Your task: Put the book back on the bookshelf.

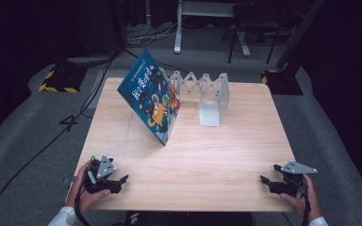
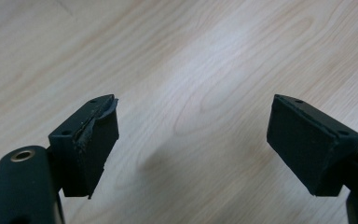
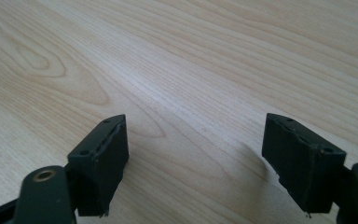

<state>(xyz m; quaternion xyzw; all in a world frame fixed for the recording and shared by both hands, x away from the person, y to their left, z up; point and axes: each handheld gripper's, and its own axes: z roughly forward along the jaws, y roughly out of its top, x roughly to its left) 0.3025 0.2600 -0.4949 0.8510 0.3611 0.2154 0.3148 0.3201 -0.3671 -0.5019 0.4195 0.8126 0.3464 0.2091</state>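
A blue picture book [image 1: 152, 96] with cartoon figures on its cover leans tilted against the left end of a white folding book rack [image 1: 206, 94] at the back middle of the wooden table [image 1: 193, 155]. My left gripper [image 1: 115, 182] rests at the front left corner, open, with bare wood between its fingers [image 2: 91, 144]. My right gripper [image 1: 268, 175] rests at the front right corner, open too, its fingers [image 3: 100, 161] wide apart over bare wood. Both sit far in front of the book.
The rack's right end plate [image 1: 212, 106] stands upright with room between it and the book. Dark floor surrounds the table, with cables [image 1: 75, 117] at the left and stand bases [image 1: 59, 77] behind the back corners.
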